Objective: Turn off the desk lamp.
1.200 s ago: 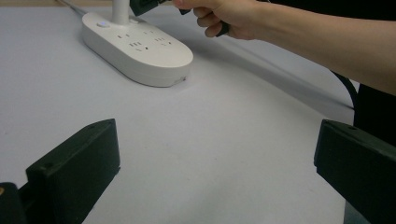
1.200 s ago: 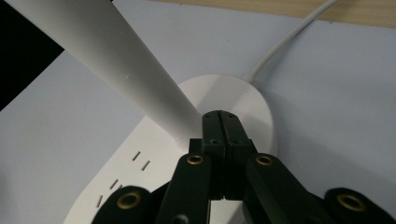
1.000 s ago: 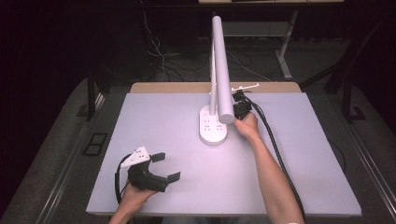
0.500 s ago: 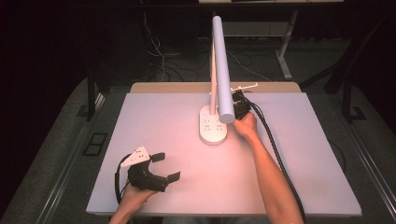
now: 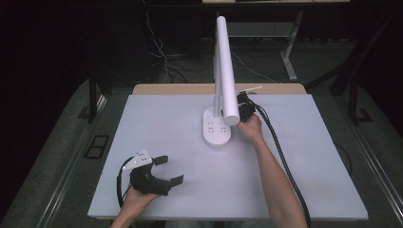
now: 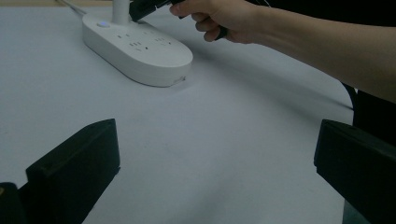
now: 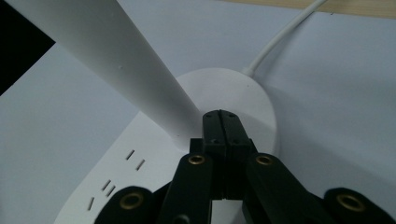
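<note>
A white desk lamp stands at mid-table, its oval base [image 5: 216, 129] carrying socket slots and its long tube head [image 5: 225, 71] reaching toward the camera. My right gripper [image 5: 239, 108] is at the base's right side, partly behind the tube. In the right gripper view, it [image 7: 220, 117] is shut with nothing between the jaws, tips just above the base [image 7: 233, 88] beside the slanted white post [image 7: 116, 60]. My left gripper [image 5: 169, 170] rests open near the front left edge. In the left gripper view, it [image 6: 215, 154] has bare table between the jaws, facing the base [image 6: 137, 46].
The lamp's white cord [image 7: 280, 37] runs off the back of the base toward the wooden table edge. My right forearm [image 5: 275, 180] and the gripper's black cable [image 5: 280, 152] cross the table's right half. Dark floor with cables lies beyond the table.
</note>
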Demonstrator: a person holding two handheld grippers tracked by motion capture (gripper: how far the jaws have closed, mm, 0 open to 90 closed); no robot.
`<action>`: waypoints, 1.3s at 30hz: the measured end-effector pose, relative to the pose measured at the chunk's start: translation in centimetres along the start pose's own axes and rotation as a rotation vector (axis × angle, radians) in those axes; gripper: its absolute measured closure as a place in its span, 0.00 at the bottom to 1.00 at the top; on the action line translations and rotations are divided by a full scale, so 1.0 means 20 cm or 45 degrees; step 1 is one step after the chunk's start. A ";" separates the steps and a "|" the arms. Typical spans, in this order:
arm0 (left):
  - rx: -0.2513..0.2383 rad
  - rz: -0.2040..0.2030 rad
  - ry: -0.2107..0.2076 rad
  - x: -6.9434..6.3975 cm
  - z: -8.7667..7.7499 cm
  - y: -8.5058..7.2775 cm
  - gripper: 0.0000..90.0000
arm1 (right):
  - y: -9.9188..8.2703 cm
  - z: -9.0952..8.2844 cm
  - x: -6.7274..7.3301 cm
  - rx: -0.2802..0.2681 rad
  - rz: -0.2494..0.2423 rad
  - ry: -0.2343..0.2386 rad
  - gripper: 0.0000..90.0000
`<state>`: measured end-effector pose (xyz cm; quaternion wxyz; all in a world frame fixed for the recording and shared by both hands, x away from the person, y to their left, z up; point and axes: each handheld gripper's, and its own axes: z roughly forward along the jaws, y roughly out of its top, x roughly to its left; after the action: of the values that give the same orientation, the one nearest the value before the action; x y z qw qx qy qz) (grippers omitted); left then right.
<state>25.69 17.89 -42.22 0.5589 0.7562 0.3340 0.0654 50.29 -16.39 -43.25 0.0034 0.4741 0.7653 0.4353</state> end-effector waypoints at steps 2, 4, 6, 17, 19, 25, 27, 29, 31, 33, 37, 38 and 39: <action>0.001 0.002 -0.003 0.00 0.00 0.00 0.00 | 0.00 0.00 0.00 0.003 -0.007 -0.001 1.00; -0.002 0.001 -0.002 0.00 0.00 0.00 0.00 | 0.00 0.00 0.00 0.002 -0.005 -0.001 1.00; -0.004 -0.001 -0.001 0.00 -0.01 0.00 0.00 | 0.00 0.00 0.00 0.000 -0.009 -0.002 1.00; -0.003 -0.002 0.001 0.01 0.00 0.00 0.00 | 0.00 0.00 0.01 -0.005 -0.025 -0.020 1.00; -0.004 -0.004 0.001 0.01 -0.01 0.00 0.00 | 0.00 0.00 0.01 -0.005 -0.015 -0.017 1.00; -0.001 -0.002 0.002 0.00 0.00 0.00 0.00 | 0.00 0.00 0.01 -0.004 -0.028 -0.025 1.00; 0.000 -0.002 0.002 0.00 0.00 0.00 0.00 | 0.00 0.00 0.01 -0.004 -0.031 -0.028 1.00; -0.001 -0.003 0.003 0.00 0.00 0.00 0.00 | 0.00 0.00 0.01 -0.008 -0.021 -0.027 1.00; -0.002 -0.003 0.003 0.00 0.00 0.00 0.00 | -0.01 0.00 0.01 -0.009 -0.013 -0.022 1.00; -0.003 -0.005 0.004 0.00 -0.01 0.00 0.00 | -0.01 0.01 0.01 -0.017 -0.009 -0.023 1.00; -0.001 -0.002 0.003 0.00 0.00 0.00 0.00 | -0.01 0.00 0.02 -0.009 -0.022 -0.036 1.00; -0.001 -0.001 0.002 0.00 0.00 0.00 0.00 | -0.01 0.00 0.03 -0.004 -0.024 -0.045 1.00; -0.001 -0.002 0.002 0.00 0.00 0.00 0.00 | -0.01 0.00 0.03 0.000 -0.029 -0.048 1.00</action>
<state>25.73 18.00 -42.21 0.5589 0.7558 0.3349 0.0656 49.88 -16.02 -43.10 0.0229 0.4735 0.7705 0.4263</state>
